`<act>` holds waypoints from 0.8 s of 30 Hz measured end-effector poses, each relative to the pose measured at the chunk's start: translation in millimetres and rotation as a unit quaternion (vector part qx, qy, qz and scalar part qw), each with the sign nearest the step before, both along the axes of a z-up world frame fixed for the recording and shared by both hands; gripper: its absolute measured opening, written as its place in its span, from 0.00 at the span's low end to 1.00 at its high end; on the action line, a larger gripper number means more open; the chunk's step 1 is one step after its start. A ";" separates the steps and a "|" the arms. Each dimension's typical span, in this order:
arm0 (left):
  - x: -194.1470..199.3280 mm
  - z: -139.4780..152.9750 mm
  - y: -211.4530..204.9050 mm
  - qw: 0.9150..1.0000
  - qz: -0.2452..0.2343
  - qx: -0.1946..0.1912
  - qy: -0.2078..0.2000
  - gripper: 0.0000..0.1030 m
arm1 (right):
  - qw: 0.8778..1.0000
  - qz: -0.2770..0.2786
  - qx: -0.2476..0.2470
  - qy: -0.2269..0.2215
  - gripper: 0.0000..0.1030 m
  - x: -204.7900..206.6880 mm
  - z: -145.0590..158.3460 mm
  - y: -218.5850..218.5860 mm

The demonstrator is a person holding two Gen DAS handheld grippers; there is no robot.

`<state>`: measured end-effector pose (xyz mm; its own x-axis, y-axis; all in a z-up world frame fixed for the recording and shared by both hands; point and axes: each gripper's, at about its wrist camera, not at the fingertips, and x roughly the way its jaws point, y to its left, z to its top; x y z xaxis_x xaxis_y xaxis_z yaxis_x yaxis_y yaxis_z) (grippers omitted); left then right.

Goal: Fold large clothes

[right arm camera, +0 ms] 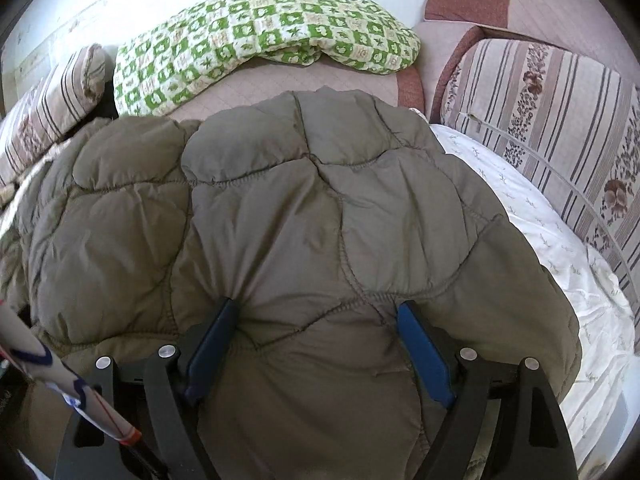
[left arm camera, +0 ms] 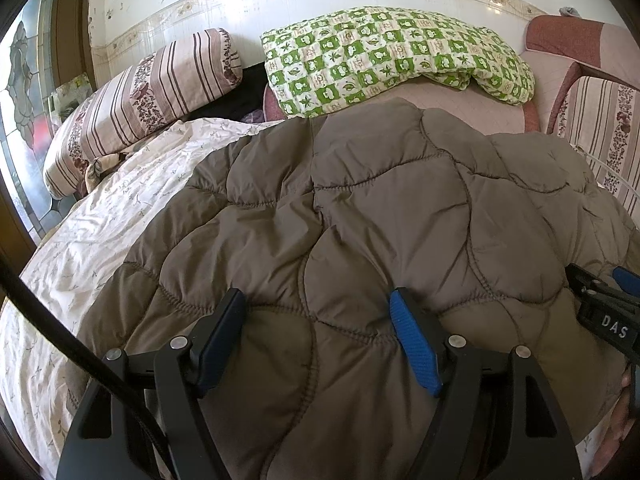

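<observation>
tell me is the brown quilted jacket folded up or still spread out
Spread out: the brown quilted jacket lies broad across the white sheet, with both open grippers, left and right, pressed onto it. Layers underneath: cannot tell.

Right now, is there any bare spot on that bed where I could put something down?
Yes: the white sheet left of the brown coat, the strip right of it, and pink bedding before the green quilt. The middle is crowded by the coat and both tongs.

Bright daylight; fisheye warp, dark corners
</observation>
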<state>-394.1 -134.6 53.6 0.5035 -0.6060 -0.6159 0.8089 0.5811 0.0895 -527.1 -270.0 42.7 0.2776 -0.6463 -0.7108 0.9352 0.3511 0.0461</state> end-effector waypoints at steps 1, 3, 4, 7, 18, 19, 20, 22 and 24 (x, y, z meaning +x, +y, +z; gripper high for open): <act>0.3 0.0 -0.1 1.000 -0.001 0.000 0.001 0.72 | 1.000 0.002 0.004 -0.009 0.85 -2.6 2.1 0.2; 0.3 0.1 0.1 1.000 -0.002 -0.001 0.003 0.72 | 1.000 0.001 0.007 -0.030 0.85 -10.4 7.8 1.0; 0.0 0.2 0.0 1.000 -0.002 -0.001 0.002 0.72 | 0.999 -0.001 0.005 -0.040 0.84 -15.0 11.3 2.6; -0.8 2.2 2.5 1.000 -0.003 -0.005 -0.003 0.72 | 0.998 -0.012 -0.018 -0.063 0.84 -33.3 25.6 10.4; -1.8 21.3 57.6 0.999 0.046 -0.007 0.002 0.72 | 0.994 -0.016 -0.002 -0.110 0.74 -84.7 35.7 46.7; 0.5 18.0 63.8 0.998 0.055 -0.004 0.005 0.72 | 0.994 -0.008 0.004 -0.109 0.74 -83.7 32.0 50.8; 3.2 13.3 68.5 0.998 0.060 -0.002 0.010 0.72 | 0.994 -0.004 0.006 -0.106 0.74 -82.2 29.3 52.0; 6.4 5.0 71.0 0.998 0.063 0.011 0.011 0.72 | 0.996 0.007 0.017 -0.086 0.74 -74.4 19.9 53.5; 5.5 -0.1 68.5 0.998 0.061 0.018 0.003 0.73 | 0.997 0.012 0.028 -0.071 0.74 -67.1 12.1 50.5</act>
